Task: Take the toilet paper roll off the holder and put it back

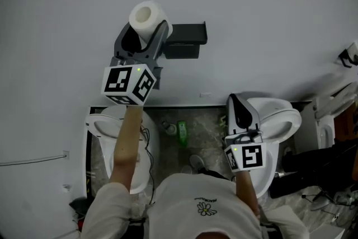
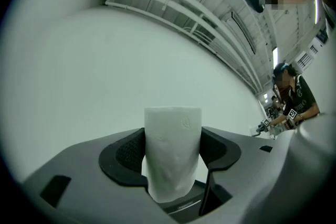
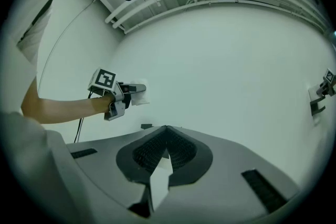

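Left gripper [image 1: 144, 36] jaws grip the toilet paper roll [image 1: 147, 15], apparently off the wall holder [image 1: 187, 39], just beside it. Right gripper [image 1: 238, 106] jaws closed, empty. Return step: line up the core, slide it on.

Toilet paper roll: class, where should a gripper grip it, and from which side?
Across its curved wall, coming side-on to the toilet paper roll: the round body fits between the jaws of the left gripper, leaving the hollow end free for the holder.
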A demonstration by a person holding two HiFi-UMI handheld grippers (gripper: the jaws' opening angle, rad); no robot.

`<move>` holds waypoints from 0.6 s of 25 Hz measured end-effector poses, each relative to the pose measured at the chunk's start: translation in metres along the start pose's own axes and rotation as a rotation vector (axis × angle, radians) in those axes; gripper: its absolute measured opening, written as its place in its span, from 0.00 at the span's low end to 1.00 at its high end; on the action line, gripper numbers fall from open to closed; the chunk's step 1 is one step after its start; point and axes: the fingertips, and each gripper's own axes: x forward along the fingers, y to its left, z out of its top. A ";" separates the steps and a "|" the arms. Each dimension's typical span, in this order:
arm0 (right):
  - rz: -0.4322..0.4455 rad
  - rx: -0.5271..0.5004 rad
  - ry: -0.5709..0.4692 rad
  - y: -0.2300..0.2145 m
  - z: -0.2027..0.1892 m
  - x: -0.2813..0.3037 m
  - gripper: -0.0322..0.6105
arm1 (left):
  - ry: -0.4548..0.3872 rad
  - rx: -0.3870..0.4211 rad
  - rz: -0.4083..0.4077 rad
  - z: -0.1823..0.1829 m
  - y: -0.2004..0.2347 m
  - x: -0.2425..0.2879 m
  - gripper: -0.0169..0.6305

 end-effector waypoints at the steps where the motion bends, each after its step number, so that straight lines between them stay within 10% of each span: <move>1: -0.007 0.003 0.006 -0.003 -0.002 0.000 0.07 | 0.013 -0.005 -0.002 -0.005 0.006 0.009 0.50; 15: -0.060 0.013 0.091 -0.025 -0.031 0.002 0.07 | 0.262 -0.009 -0.044 -0.106 0.026 0.068 0.50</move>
